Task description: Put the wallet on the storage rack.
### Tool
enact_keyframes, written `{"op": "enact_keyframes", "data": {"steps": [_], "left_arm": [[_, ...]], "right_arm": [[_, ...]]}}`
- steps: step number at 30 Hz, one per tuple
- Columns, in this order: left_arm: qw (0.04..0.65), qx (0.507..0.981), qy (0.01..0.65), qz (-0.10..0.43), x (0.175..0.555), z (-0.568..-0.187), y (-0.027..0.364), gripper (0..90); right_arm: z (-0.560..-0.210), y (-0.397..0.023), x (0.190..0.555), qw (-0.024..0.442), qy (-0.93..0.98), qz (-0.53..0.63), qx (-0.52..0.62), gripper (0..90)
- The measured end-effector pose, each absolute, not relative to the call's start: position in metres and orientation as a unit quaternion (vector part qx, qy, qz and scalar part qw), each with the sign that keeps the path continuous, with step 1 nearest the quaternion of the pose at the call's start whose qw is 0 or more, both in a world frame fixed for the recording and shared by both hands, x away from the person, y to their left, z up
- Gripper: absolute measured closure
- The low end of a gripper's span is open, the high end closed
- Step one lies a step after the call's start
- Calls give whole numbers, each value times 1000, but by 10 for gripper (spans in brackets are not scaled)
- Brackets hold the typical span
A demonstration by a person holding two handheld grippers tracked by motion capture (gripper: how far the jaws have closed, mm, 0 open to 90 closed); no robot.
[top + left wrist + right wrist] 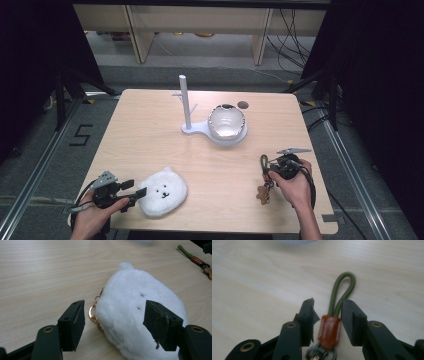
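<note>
A white plush bear pouch (162, 192) is seen lying face up near the front left of the pale wooden bench (150, 135). The left gripper (131, 192) is held level just beside it, and in the left gripper view its jaws are spread wide on either side of the pouch's near end without pressing on the fur. A gold ring clasp (93, 315) is seen at the pouch's edge, close to one jaw.

Toward the front right, the right gripper (267, 167) is set over a keychain (263, 177) lying on the bench. In the right gripper view the jaws are partly closed around the keychain's green cord loop (343, 291) and orange band (329, 331); a narrow gap appears to remain on each side, though contact cannot be ruled out from this angle.

Farther back, near the middle, a white stand (186, 107) with an upright post is placed, and a shiny silver bowl (226, 121) rests on its base.
</note>
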State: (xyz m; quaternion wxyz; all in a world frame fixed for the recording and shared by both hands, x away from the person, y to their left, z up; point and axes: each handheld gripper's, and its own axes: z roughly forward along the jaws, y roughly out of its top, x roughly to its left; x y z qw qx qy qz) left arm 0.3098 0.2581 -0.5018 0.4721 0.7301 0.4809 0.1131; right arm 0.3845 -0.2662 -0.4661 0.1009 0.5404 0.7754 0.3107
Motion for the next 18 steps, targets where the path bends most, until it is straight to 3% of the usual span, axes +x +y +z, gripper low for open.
{"op": "enact_keyframes", "data": {"steps": [8,18], "left_arm": [[439,761,466,108,325,-489,253,329],[317,838,439,65,359,-472,247,324]], "right_arm": [[-460,-257,375,75,789,295,533,601],[-458,-245,375,58,802,259,534,552]]}}
